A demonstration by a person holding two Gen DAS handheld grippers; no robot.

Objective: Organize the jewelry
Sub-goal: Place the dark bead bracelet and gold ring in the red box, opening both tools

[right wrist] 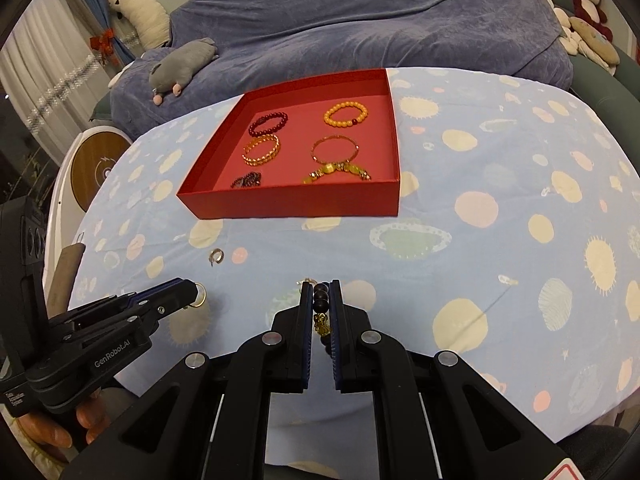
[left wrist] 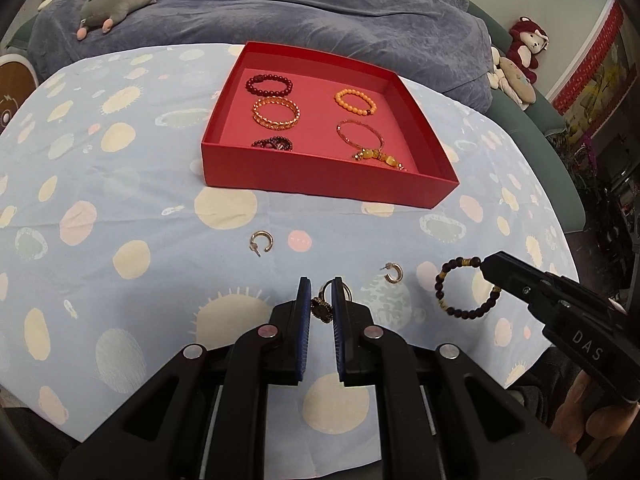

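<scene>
A red box (left wrist: 320, 184) (right wrist: 296, 202) on the dotted blue cloth holds several bracelets: dark red beads (left wrist: 269, 84), a gold chain band (left wrist: 276, 115), orange beads (left wrist: 356, 102), a thin bangle with yellow charms (left wrist: 360, 136) and a small dark piece (left wrist: 273, 144). My left gripper (left wrist: 322, 292) is shut on a ring with a dark flower top (left wrist: 326, 306); it also shows in the right wrist view (right wrist: 188, 294). My right gripper (right wrist: 322, 296) is shut on a dark bead bracelet (right wrist: 322, 308), which hangs from its tip in the left wrist view (left wrist: 466, 288). Two hoop earrings (left wrist: 261, 242) (left wrist: 394, 272) lie on the cloth.
A bed with a blue-grey blanket (left wrist: 300, 4) lies behind the table, with a grey plush animal (left wrist: 116, 4) on it. More plush toys (left wrist: 520, 56) sit at the right. A round white and wood device (right wrist: 96, 168) stands left of the table.
</scene>
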